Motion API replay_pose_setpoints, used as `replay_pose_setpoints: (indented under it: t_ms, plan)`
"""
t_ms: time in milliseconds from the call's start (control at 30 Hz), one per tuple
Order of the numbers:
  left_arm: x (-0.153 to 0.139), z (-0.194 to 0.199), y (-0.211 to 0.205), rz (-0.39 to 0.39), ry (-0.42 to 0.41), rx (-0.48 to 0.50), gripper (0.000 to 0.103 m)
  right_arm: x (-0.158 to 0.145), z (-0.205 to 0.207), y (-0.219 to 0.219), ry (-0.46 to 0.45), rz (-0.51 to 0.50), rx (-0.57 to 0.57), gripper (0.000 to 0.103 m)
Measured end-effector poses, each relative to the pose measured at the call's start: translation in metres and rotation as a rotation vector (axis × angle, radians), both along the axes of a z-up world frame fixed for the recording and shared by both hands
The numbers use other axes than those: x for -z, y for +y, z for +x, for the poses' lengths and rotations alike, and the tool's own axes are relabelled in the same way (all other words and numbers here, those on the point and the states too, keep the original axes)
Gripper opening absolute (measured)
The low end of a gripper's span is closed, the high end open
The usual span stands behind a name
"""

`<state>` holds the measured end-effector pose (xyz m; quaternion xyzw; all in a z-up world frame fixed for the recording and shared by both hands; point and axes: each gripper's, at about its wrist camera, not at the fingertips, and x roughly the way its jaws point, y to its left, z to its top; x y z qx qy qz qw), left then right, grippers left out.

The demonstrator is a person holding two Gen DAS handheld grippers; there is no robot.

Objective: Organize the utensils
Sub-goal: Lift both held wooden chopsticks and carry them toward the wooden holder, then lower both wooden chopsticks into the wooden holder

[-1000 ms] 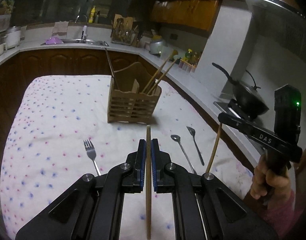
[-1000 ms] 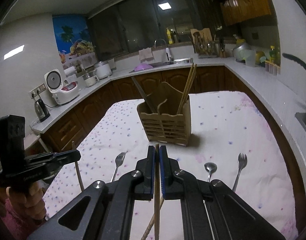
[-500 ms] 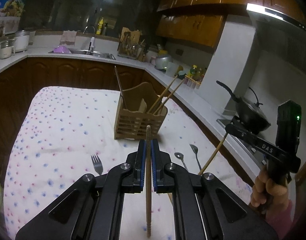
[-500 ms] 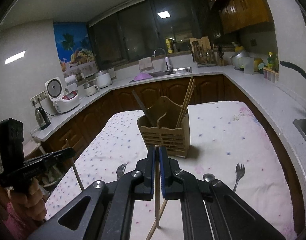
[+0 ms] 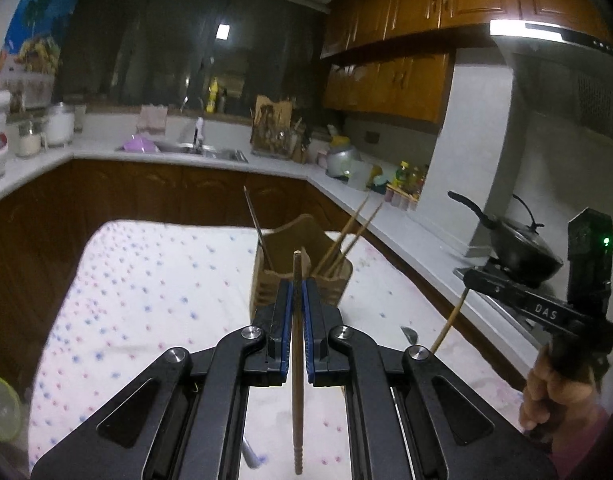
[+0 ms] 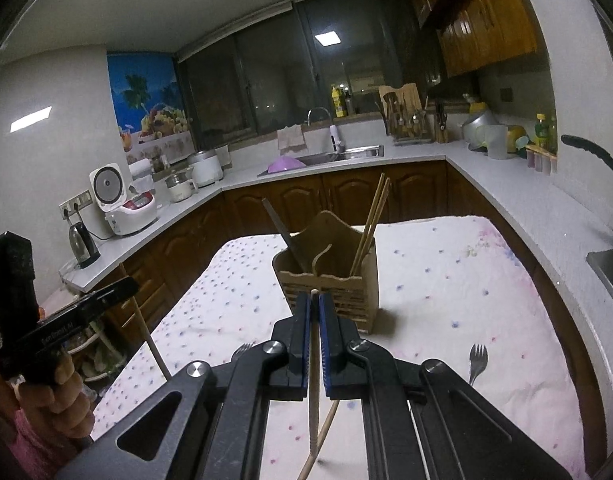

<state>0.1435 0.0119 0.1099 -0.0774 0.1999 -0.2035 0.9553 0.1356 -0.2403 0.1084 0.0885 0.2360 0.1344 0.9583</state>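
1. We see our left claw (image 5: 297, 292) clenched on a dark wooden chopstick (image 5: 297, 380), held just in front of the wooden utensil holder (image 5: 302, 276).
2. Our right claw (image 6: 314, 312) is clenched on a pale wooden chopstick (image 6: 314, 400), also just in front of the holder.
3. The holder stands on the counter's dotted cloth (image 6: 446, 280), with two chopsticks (image 6: 372, 224) leaning in its right compartment and a dark utensil (image 6: 284, 238) in its left.
4. Two forks lie on the cloth nearer us than the holder: one fork (image 6: 476, 362) to its right, another fork (image 6: 242, 349) to its left, partly hidden.
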Motion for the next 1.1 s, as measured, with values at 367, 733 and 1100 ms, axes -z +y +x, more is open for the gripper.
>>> replay_pose_setpoints:
  t_ms: [367,733,1100]
  plan:
    - [-0.013,0.025,-0.015,0.035,-0.072,-0.020,0.004,-0.024,0.021,-0.002,-0.060,-0.009,0.008,0.005]
    - [-0.037,0.063,-0.021,0.032,-0.149,-0.053,0.004,-0.060,0.049,-0.006,-0.158,-0.007,0.034,0.005]
    - [-0.059,0.118,-0.021,-0.012,-0.199,-0.091,0.004,-0.085,0.096,-0.012,-0.222,0.006,0.072,0.004]
